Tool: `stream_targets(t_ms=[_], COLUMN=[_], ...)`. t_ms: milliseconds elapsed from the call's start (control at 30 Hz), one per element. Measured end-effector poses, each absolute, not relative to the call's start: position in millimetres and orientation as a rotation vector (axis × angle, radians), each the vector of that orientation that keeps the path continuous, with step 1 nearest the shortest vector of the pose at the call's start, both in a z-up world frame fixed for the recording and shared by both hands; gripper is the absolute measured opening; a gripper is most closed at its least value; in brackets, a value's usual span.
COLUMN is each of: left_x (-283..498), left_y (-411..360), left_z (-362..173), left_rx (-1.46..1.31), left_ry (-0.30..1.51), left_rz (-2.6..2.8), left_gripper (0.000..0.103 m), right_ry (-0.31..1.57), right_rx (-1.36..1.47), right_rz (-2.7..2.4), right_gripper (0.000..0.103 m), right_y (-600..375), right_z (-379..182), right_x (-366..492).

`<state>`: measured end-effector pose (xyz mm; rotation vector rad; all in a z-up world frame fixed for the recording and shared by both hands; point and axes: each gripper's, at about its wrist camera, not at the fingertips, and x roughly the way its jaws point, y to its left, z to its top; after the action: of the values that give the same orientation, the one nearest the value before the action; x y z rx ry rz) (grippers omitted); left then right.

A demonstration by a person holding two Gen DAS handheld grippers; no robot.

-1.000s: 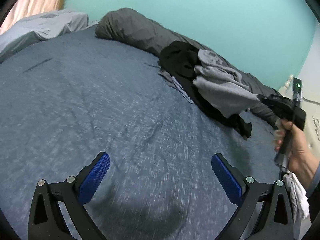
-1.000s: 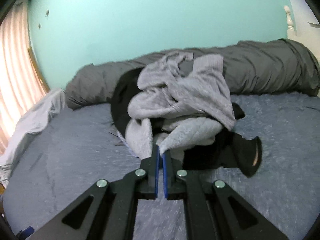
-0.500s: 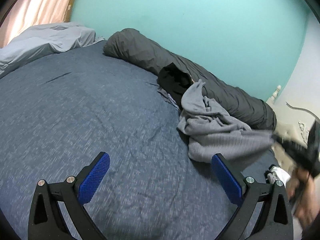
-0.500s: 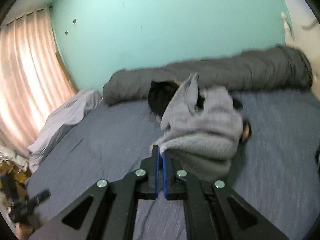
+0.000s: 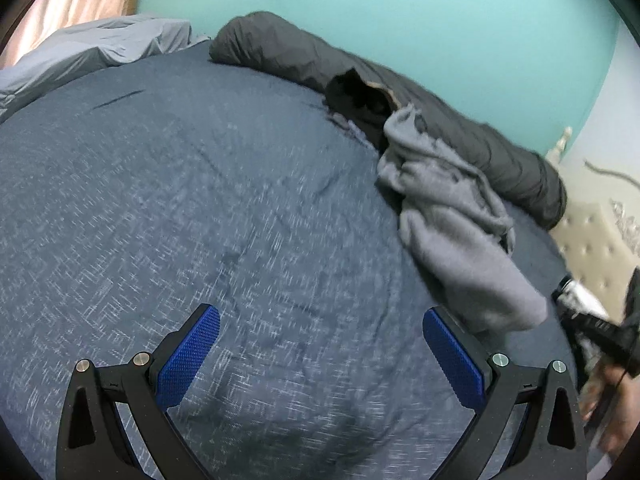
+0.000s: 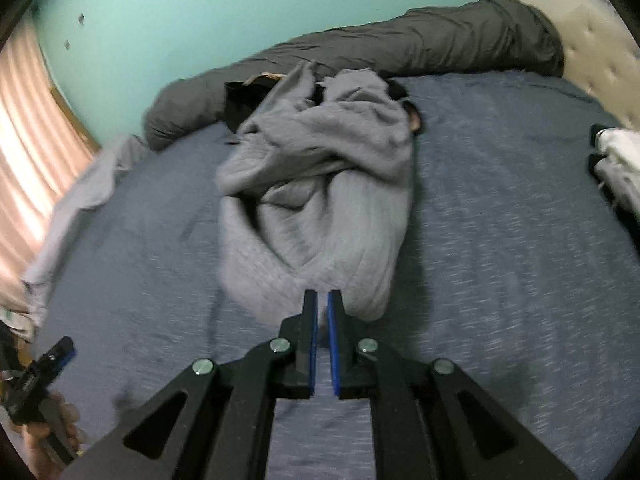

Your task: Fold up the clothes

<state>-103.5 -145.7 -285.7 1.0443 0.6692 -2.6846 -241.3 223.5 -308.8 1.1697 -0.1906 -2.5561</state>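
Nearest in the right wrist view: right hand-held gripper (image 6: 322, 300) pinched narrow on the near edge of the grey garment (image 6: 320, 200), jaws almost together with cloth between them. Nearest in the left wrist view: left hand-held gripper (image 5: 320, 348) spread wide and holding nothing, poised over bare bed (image 5: 180, 200). Beyond, grey garment lying crumpled on the blue bedcover, near end stretched toward the right hand-held gripper, far end bunched against a black garment (image 5: 356, 96). Farther back, rolled dark duvet (image 5: 440, 120) along the teal wall (image 5: 400, 20), pale sheet (image 5: 100, 48) at the far left. Step in hand, as a judgement: drawing one piece clear of the pile onto open bed, not yet spread, no fold begun. Next move likely calls for the free left hand-held gripper to take a second edge or corner, then both to pull the cloth flat. No brand, label or readable writing anywhere in view.
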Motion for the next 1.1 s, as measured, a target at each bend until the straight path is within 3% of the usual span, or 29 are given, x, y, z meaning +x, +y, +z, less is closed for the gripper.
stream_targets(t_ms=[200,467,533,567,767,800,833,867,933,1100], left_x=[-127,-144,-146,-146,-148,-148,-149,-150,-152,-155], left_y=[-150,-149,-147,-147,-147,-147,-148,-148,-149,-148], left_z=[-293,-305,-307,-307,-310,-311,-312,-313,-315,-317], left_rx=[1.059,1.097,1.104,1.105,1.112,1.116,1.121,1.125,1.130,1.138], left_ry=[0.643,0.635,0.624,0.620,0.604,0.599,0.598,0.600,0.600,0.593], left_rz=[-2.693,-2.687,-2.689,-2.691,-2.690,-2.687,-2.683,-2.680,-2.673,-2.671], left_gripper=[0.103,0.103,0.103,0.103,0.103,0.103,0.103,0.103,0.103,0.103], right_ry=[-0.220,0.000,0.051,0.056,0.216,0.237,0.256,0.265,0.269,0.324], right_rx=[1.129,1.115,1.149,1.154,1.241,1.255,1.271,1.288,1.310,1.316], right_rz=[-2.597,-2.419,-2.390,-2.379,-2.323,-2.311,-2.304,-2.312,-2.342,-2.486], right_gripper=[0.030,0.033,0.050,0.054,0.055,0.052,0.034,0.022,0.007,0.003], right_y=[242,187,172,169,144,143,142,144,151,190], right_z=[-312,-325,-337,-342,-380,-386,-392,-396,-401,-381], right_x=[-271,-282,-283,-282,-284,-285,-287,-291,-298,-325])
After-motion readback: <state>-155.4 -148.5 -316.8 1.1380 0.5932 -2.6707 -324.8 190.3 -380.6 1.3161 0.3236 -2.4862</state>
